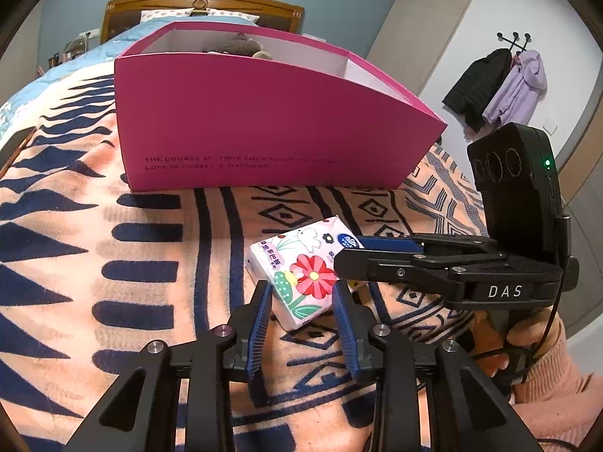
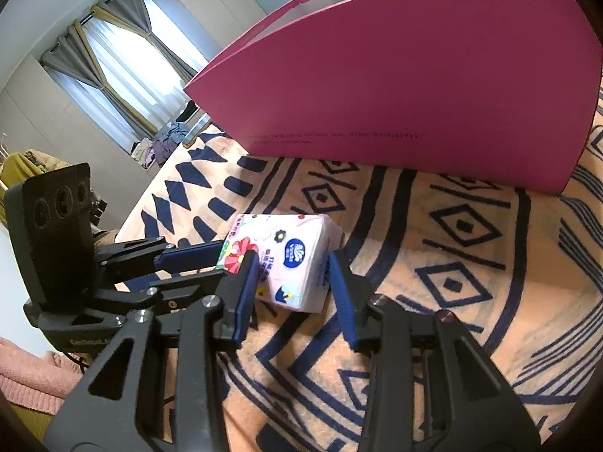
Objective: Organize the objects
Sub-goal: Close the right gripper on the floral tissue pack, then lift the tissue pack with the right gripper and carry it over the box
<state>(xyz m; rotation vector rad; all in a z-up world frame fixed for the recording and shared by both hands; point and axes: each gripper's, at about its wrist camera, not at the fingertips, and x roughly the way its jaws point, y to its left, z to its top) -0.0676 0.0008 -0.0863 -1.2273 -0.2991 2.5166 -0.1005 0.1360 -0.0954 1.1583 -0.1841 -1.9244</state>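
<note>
Left wrist view: my left gripper [image 1: 301, 297] has its blue fingers [image 1: 260, 320] set either side of the near corner of the tissue pack [image 1: 301, 271]. Both appear to touch its sides, narrowed almost to the pack's width; I judge this a grip, though light. The pack lies flat on the patterned blanket [image 1: 113, 263], on the near side of the pink box [image 1: 264, 120] and well apart from it. Its long axis runs diagonally, from my fingers up and away toward the box's right end. My right gripper [image 1: 350, 256] enters from the right, its fingers at the pack's far right corner.

Right wrist view: my right gripper [image 2: 294, 278] straddles the pack [image 2: 290, 260]. The left finger [image 2: 245, 286] presses the printed face; the right finger sits at the white end, contact probable but not certain. The pack lies directly ahead of these fingers, near the pink box [image 2: 414, 75], its long axis slanting leftward toward my left gripper [image 2: 211, 260], which touches the flowered end.

Both hands are equally near. I judge the next move a lift over the box wall.
</note>
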